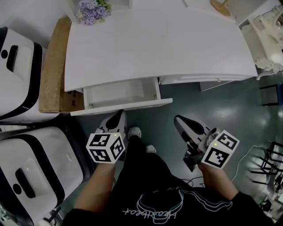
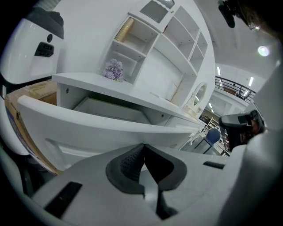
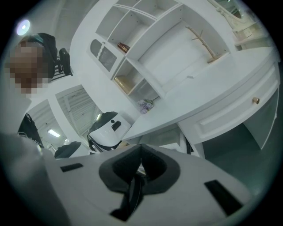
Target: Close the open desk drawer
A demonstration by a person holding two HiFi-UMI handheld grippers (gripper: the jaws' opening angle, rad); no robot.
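The white desk (image 1: 154, 39) has its left drawer (image 1: 121, 107) pulled out; the inside looks empty (image 1: 119, 92). My left gripper (image 1: 120, 114) is shut with nothing in it, its tip right at the drawer's front panel, near the middle. Whether it touches I cannot tell. In the left gripper view the drawer front (image 2: 88, 128) fills the space just beyond the closed left gripper (image 2: 143, 148). My right gripper (image 1: 178, 119) hangs shut and empty over the floor, to the right of the drawer and apart from it. In the right gripper view the shut right gripper (image 3: 140, 148) points up at the desk (image 3: 199, 101).
A cardboard box (image 1: 53, 66) stands against the desk's left end. Two white and black machines (image 1: 17, 75) (image 1: 40, 172) stand at the left. Purple flowers (image 1: 92, 9) sit at the desk's back left corner. A closed drawer with a knob (image 1: 217, 80) is at the right. Cables (image 1: 265, 167) lie on the floor.
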